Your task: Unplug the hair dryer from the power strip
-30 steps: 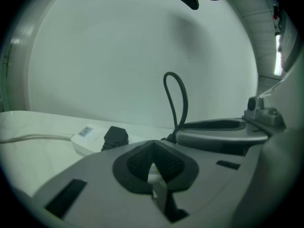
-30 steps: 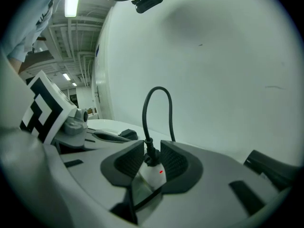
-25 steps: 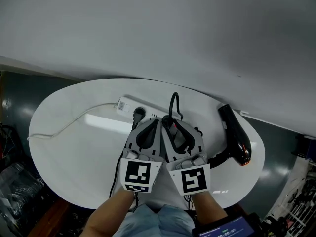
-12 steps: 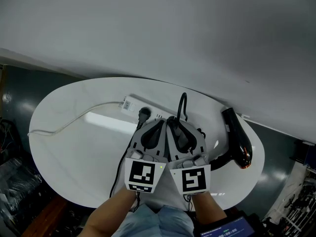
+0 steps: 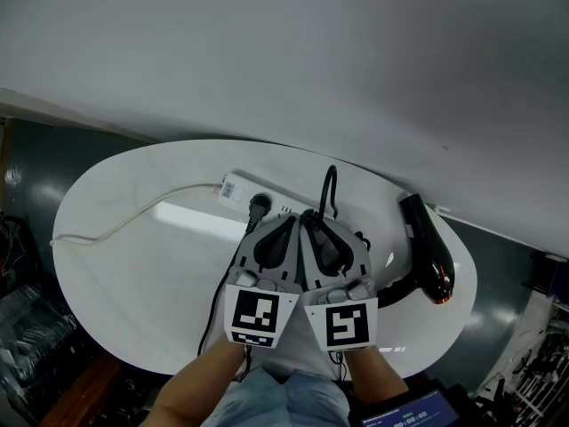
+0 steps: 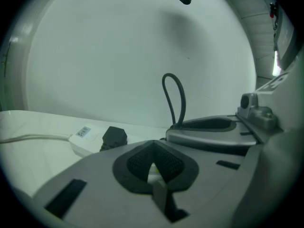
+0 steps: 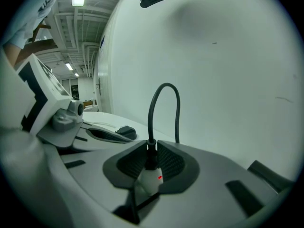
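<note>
A white power strip (image 5: pixel 233 189) lies at the back of the round white table (image 5: pixel 133 265). The black hair dryer (image 5: pixel 428 254) rests at the right. Its black cord (image 5: pixel 331 185) arches up out of my right gripper (image 5: pixel 311 219). In the right gripper view the jaws are closing, and the pads of the right gripper (image 7: pixel 151 151) press on the neck of the hair dryer's plug (image 7: pixel 151 159). Below it shows a white part of the strip with a red light (image 7: pixel 153 180). My left gripper (image 5: pixel 291 221) sits beside it over the strip, and the pads of the left gripper (image 6: pixel 153 148) meet at the tips.
A second black plug (image 5: pixel 259 205) sits in the strip to the left of the grippers, and its cable (image 5: pixel 218 292) runs off the table's front. The strip's white lead (image 5: pixel 124 221) trails to the left edge. A white wall stands just behind the table.
The right gripper's jaws have narrowed onto the plug's neck. The cord's loop stands a little taller. The left gripper has stayed where it was.
</note>
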